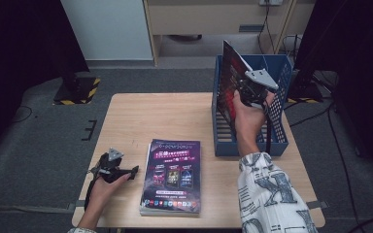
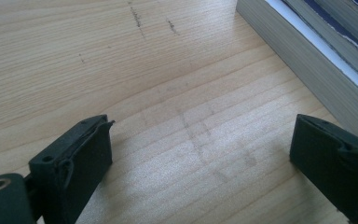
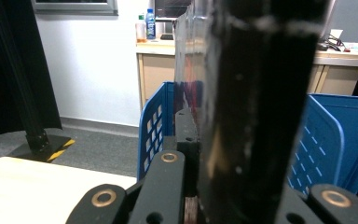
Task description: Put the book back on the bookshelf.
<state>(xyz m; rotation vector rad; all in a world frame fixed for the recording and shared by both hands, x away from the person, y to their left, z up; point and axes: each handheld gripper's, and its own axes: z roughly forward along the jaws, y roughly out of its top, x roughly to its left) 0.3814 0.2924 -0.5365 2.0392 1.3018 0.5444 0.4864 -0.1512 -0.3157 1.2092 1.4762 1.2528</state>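
On the table, high view:
- Table (image 1: 165, 114): is carrying a stack of magazines and a blue basket.
- Blue basket (image 1: 278, 141): is sitting at the right end of the table, slatted walls, open top.
- Right gripper (image 1: 243, 95): is clamping one magazine (image 1: 227, 85) upright and tilted, its lower edge inside the basket near the left wall.
- Stack of magazines (image 1: 171, 175): is lying flat at the near middle of the table, well apart from the basket.
- Left gripper (image 1: 126, 173): is resting low on the table just left of the stack, touching none of it as far as can be seen.

At the left gripper view:
- Jaws: are standing wide apart with bare wood between them, gripping nothing.
- Stack of magazines (image 2: 307, 56): is showing its page edges at the upper right, near the right jaw.

At the right gripper view:
- Jaws: are pressing tight on the dark magazine (image 3: 251, 107), which is rising straight up the frame.
- Blue basket (image 3: 324, 149): is showing its walls on both sides of the magazine.

Progress, judged:
- Done: one magazine is lifted off and is entering the basket.
- Left: releasing it there, then moving the remaining stack, which looks several copies thick.
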